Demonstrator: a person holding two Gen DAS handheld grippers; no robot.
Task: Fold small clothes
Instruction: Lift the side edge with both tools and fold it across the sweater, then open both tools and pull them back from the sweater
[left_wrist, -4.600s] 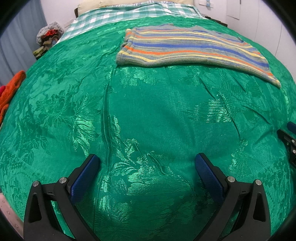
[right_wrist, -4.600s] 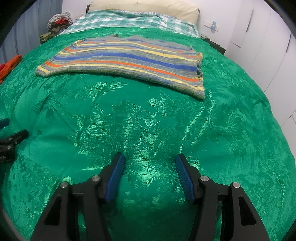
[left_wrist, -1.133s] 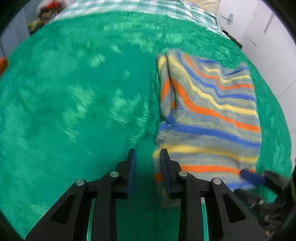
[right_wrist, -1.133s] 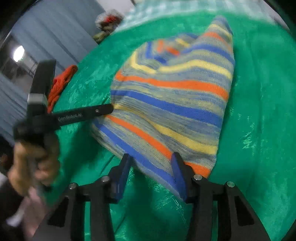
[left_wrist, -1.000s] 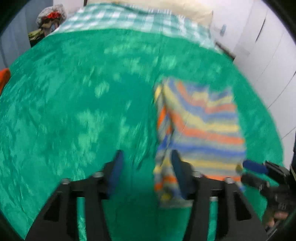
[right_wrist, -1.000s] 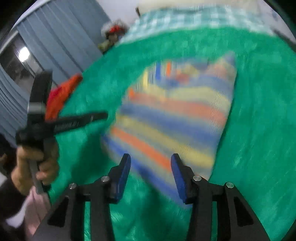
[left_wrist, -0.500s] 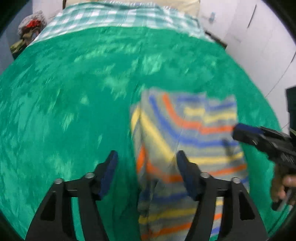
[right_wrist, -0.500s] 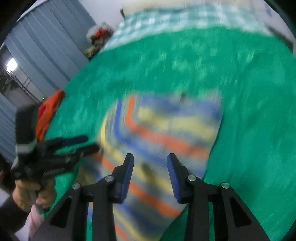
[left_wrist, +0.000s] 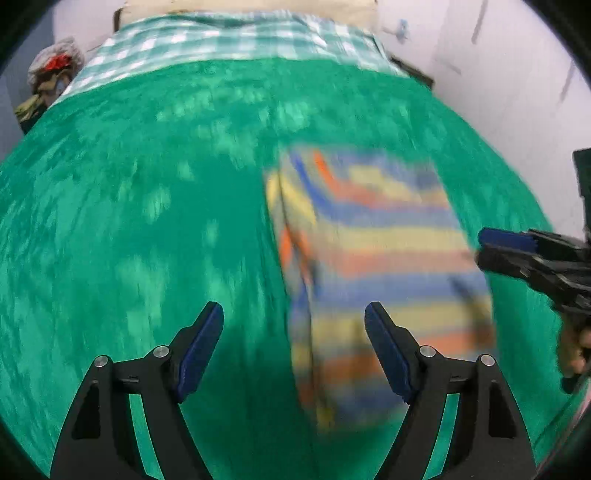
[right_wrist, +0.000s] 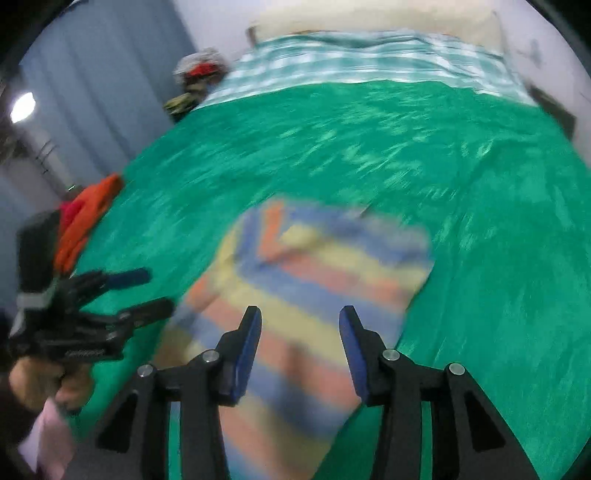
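Note:
A striped sweater (left_wrist: 376, 258) in blue, yellow and orange lies folded on the green bedspread (left_wrist: 147, 229); both views are blurred by motion. My left gripper (left_wrist: 293, 328) hovers open above the sweater's left edge, and its pads touch nothing. In the right wrist view the sweater (right_wrist: 317, 273) lies under my right gripper (right_wrist: 301, 328). That gripper's jaws are opening and stand apart, clear of the cloth. The right gripper (left_wrist: 517, 251) also shows at the right edge of the left wrist view. A hand holds the left gripper (right_wrist: 122, 291) at the left of the right wrist view.
A green-and-white checked sheet (left_wrist: 221, 37) and a pillow (right_wrist: 369, 18) lie at the head of the bed. A heap of clothes (left_wrist: 51, 74) sits at the far left corner. An orange garment (right_wrist: 88, 218) hangs at the left edge by grey curtains (right_wrist: 110, 74). White walls (left_wrist: 517, 74) stand on the right.
The sweater went from spread flat at the far side to folded near the front. Both grippers have let go and drawn back from it, and the left jaws now stand wider.

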